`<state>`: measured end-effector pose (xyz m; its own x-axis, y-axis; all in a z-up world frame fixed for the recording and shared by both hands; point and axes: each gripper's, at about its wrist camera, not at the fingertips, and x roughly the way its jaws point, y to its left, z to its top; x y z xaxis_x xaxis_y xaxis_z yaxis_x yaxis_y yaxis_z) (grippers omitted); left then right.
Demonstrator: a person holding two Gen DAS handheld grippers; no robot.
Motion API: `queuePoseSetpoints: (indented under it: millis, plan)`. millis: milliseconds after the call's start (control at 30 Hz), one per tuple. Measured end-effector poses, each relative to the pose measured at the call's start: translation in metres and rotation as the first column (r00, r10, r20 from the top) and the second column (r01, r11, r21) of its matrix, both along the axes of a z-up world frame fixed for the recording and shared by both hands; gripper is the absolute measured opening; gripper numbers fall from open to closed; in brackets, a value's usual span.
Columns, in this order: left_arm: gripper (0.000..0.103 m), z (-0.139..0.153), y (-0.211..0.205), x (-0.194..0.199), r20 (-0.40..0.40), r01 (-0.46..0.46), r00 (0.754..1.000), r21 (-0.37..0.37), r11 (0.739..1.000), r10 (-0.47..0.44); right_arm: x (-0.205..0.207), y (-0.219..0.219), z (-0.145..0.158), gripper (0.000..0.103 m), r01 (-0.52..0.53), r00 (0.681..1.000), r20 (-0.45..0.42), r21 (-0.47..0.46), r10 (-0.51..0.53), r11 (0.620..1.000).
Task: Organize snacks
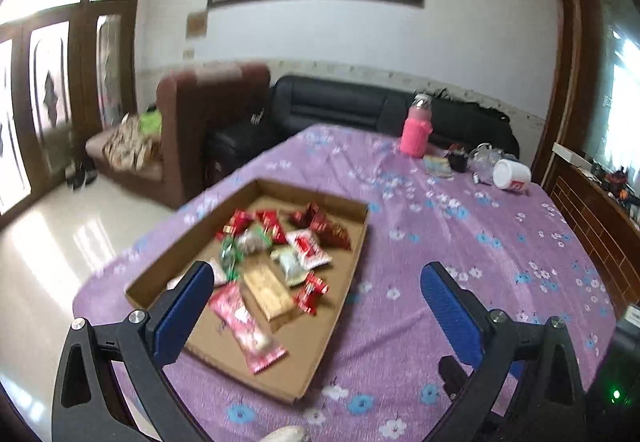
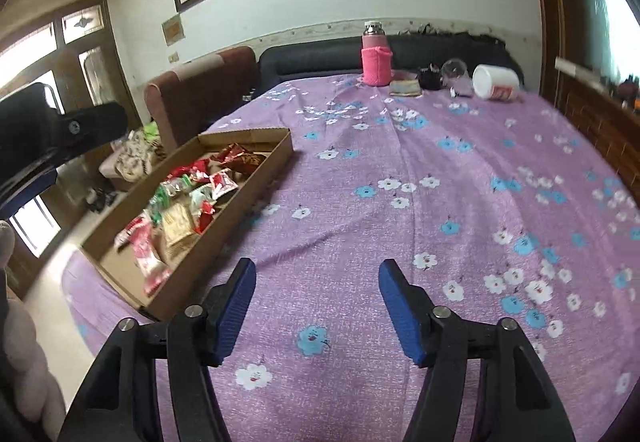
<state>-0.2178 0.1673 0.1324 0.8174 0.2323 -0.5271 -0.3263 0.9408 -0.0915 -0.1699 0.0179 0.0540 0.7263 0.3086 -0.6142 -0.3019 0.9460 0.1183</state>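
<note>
Left wrist view: left gripper (image 1: 316, 282) spread wide, hovering over shallow brown cardboard tray (image 1: 320, 352) of gathered wrapped snacks (image 1: 280, 254) at ten o'clock; right gripper (image 2: 316, 292) likewise spread, empty above purple floral tablecloth (image 2: 440, 178).

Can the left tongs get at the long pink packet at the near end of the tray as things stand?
Probably yes: the left tongs are open above the cardboard tray, and the pink packet lies on top with nothing covering it.

Both wrist views look down-forward — sharing the snack tray (image 1: 348, 266) (image 2: 256, 178).
</note>
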Motion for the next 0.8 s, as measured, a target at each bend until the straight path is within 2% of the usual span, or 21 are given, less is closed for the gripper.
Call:
queuePoseSetpoints:
  millis: [167,367,567,800]
  plan:
    - [0.103,-0.014,0.012,0.006,-0.062,-0.023,0.998,-0.028,0.999,0.021,0.001,0.006,-0.002,0.07,-0.008,1.0,-0.006,-0.018,0.008,1.0]
    - [0.103,-0.02,0.015,0.007,-0.083,-0.036,0.996,0.009,0.999,0.037,-0.002,0.02,-0.007,0.07,-0.028,0.999,-0.019,-0.045,0.028,0.999]
    - [0.103,-0.03,0.02,0.012,-0.129,-0.026,0.991,-0.007,1.0,0.025,-0.004,0.032,-0.012,0.071,-0.053,0.998,-0.03,-0.068,0.051,0.996]
    - [0.103,-0.034,0.027,0.012,-0.142,-0.033,0.989,-0.027,0.999,0.029,-0.006,0.039,-0.015,0.071,-0.072,0.997,-0.038,-0.082,0.069,0.994]
